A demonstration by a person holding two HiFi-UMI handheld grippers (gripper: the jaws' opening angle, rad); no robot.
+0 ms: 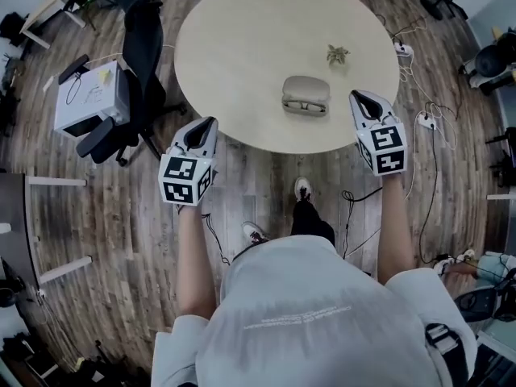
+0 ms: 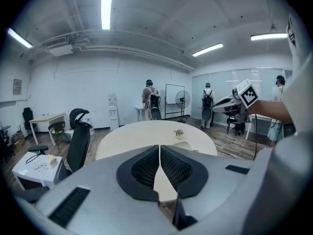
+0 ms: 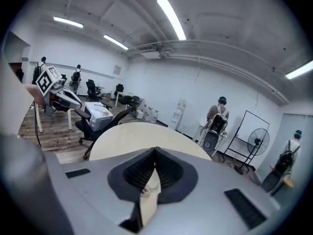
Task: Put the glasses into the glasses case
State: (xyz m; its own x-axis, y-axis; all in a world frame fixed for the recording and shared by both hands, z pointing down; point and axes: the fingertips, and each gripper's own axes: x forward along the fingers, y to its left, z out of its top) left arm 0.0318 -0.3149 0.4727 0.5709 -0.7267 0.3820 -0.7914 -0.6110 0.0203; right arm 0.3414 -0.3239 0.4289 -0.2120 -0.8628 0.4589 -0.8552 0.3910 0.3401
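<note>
Evidently idle, the left gripper (image 1: 208,126) and right gripper (image 1: 359,97) are hovering off the worktop's (image 1: 242,47) near edge, fingers pressed together, empty. Just inside that edge the glasses case (image 1: 305,93) is lying open, the glasses (image 1: 304,106) seemingly resting inside.

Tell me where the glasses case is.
In the head view, the case lies on the table near the person's edge, right of centre. It is just this side of the plant and left of the right gripper.
</note>
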